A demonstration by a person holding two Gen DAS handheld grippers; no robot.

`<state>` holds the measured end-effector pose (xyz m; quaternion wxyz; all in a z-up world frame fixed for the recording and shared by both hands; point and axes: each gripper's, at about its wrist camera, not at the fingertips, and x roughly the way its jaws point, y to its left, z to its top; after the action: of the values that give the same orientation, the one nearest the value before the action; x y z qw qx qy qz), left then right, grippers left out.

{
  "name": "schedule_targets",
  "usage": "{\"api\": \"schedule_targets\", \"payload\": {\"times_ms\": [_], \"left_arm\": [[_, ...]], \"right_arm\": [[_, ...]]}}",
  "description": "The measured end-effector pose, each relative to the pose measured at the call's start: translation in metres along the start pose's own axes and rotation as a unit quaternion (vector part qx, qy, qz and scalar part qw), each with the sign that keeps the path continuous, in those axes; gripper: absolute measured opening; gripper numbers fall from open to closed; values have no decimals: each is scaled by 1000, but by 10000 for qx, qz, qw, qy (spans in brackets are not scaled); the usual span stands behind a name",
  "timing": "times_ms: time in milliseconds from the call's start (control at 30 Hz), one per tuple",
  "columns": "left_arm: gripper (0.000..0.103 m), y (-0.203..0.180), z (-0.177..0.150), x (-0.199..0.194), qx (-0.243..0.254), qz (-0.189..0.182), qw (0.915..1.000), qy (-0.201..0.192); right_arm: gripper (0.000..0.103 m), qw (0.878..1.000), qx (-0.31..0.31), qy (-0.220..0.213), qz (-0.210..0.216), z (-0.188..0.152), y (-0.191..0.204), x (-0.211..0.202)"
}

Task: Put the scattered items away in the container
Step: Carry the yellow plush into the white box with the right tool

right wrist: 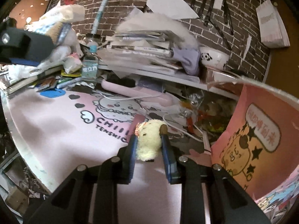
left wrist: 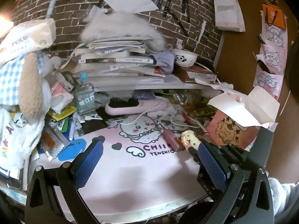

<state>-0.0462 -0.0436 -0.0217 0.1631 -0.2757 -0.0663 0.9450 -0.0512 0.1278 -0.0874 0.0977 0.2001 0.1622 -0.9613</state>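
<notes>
My right gripper (right wrist: 149, 140) is shut on a small cream plush toy (right wrist: 148, 140) with a brown ear, held just above the pink desk mat (right wrist: 56, 123). The left wrist view shows the same plush toy (left wrist: 189, 139) with the right gripper's black finger behind it. Close on the right stands a pink cartoon paper bag (right wrist: 261, 136), which also appears as the paper bag (left wrist: 228, 130) in the left wrist view, its mouth hidden by white paper. My left gripper (left wrist: 149, 162) is open over the bare pink mat (left wrist: 130, 168), holding nothing. A pink lipstick-like tube (left wrist: 171, 137) lies beside the plush.
A pink hairbrush (left wrist: 134, 105) with white cable, a water bottle (left wrist: 85, 95), pens and packets (left wrist: 61, 123) lie at the mat's back and left. A raised shelf (left wrist: 142, 85) carries stacked books and a panda bowl (left wrist: 185, 57). A plush doll (left wrist: 20, 97) stands at the left.
</notes>
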Motion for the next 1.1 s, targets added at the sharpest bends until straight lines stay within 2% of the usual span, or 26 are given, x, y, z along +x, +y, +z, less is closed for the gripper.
{"api": "schedule_targets", "payload": {"times_ms": [200, 600, 867, 1100], "left_arm": [[102, 4, -2, 0, -29, 115, 9999, 32], [102, -7, -1, 1, 40, 69, 9999, 97], [102, -18, 0, 4, 134, 14, 9998, 148], [102, -30, -1, 10, 199, -22, 9995, 244]], "right_arm": [[22, 9979, 322, -199, 528, 19, -11, -20], [22, 9910, 513, -772, 970, 53, -30, -72], [22, 9906, 712, -999, 599, 67, -64, -93], [23, 9922, 868, -882, 113, 70, -107, -100]]}}
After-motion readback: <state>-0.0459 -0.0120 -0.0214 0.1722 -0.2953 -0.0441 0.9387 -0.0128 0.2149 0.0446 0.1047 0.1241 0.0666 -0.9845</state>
